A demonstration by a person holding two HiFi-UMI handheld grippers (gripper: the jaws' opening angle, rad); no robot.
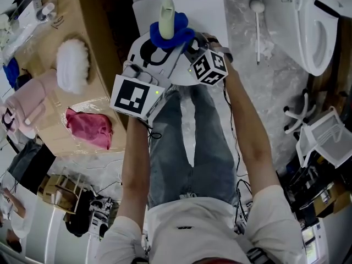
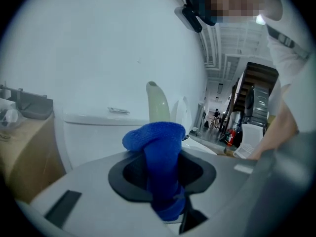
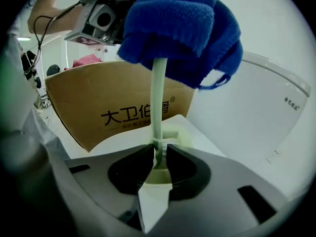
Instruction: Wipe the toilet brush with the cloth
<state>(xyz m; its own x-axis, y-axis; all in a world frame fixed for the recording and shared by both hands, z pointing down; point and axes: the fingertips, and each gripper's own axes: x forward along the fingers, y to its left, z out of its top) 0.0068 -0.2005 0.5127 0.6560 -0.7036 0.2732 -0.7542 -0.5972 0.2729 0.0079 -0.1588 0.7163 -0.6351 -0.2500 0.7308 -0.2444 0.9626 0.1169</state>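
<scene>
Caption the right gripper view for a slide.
Right gripper clamps the pale green toilet brush; the blue cloth wraps its shaft above.

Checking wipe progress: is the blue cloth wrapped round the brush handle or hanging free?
Wrapped round it: the blue cloth encloses the pale green brush handle, whose tip pokes out above.

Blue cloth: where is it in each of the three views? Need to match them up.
Head view: blue cloth top centre, bunched around the brush handle.
Left gripper view: centre, clamped in the left tongs.
Right gripper view: top centre, above the right tongs.
Shared landmark: the pale green brush handle, in all three.
</scene>
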